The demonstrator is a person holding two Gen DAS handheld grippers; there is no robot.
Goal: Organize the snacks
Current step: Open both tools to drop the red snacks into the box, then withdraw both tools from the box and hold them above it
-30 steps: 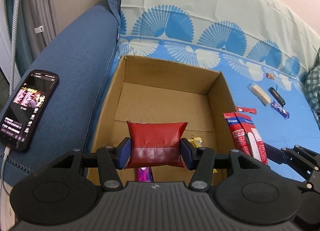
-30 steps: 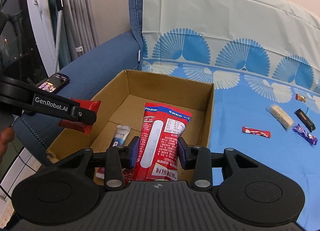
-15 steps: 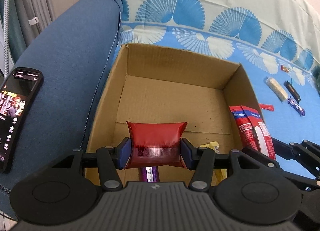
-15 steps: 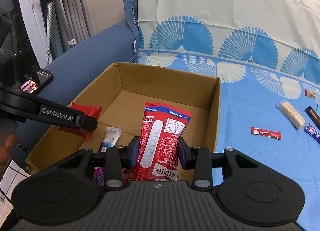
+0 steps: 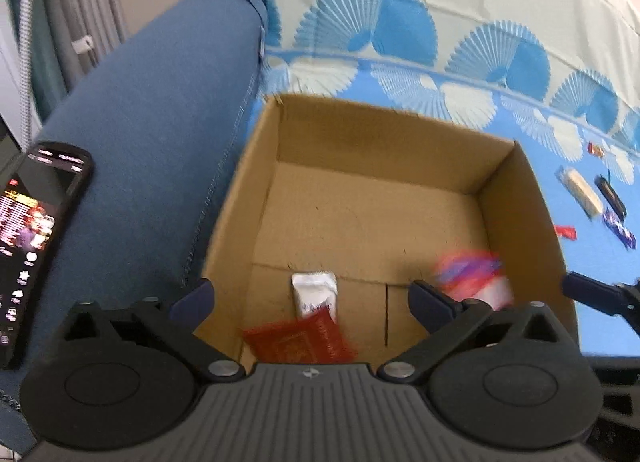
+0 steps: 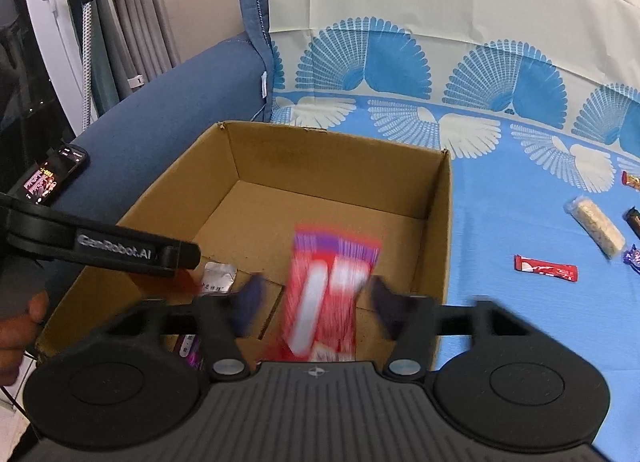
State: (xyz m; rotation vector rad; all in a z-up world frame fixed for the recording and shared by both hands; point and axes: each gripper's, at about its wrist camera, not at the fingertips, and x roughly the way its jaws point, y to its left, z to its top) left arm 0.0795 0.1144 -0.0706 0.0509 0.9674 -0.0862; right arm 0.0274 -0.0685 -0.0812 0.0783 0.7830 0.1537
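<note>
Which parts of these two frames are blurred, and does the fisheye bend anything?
Left wrist view: the red-and-white pack is a smear; the dark red packet is soft. Right wrist view: the same pack is streaked, and the right gripper fingertips are smeared. Both views: the cardboard box rim bows.

The cardboard box [image 5: 516,198] stands open on the blue patterned sofa cover. Inside it, near its front wall, a dark red foil packet [image 5: 300,342] lies flat, overlapping the lower end of a white sachet [image 5: 314,292]. A purple wrapper [image 6: 188,348] lies in the box's front left corner. The large red-and-white snack bag [image 6: 324,294] is blurred, upright and tilted over the box floor toward its right wall. Outside the box, to its right, lie a red bar [image 6: 546,268], a pale cereal bar [image 6: 596,224], a black bar [image 5: 610,194], a purple candy [image 5: 620,228] and a small orange-red candy [image 6: 630,180].
</note>
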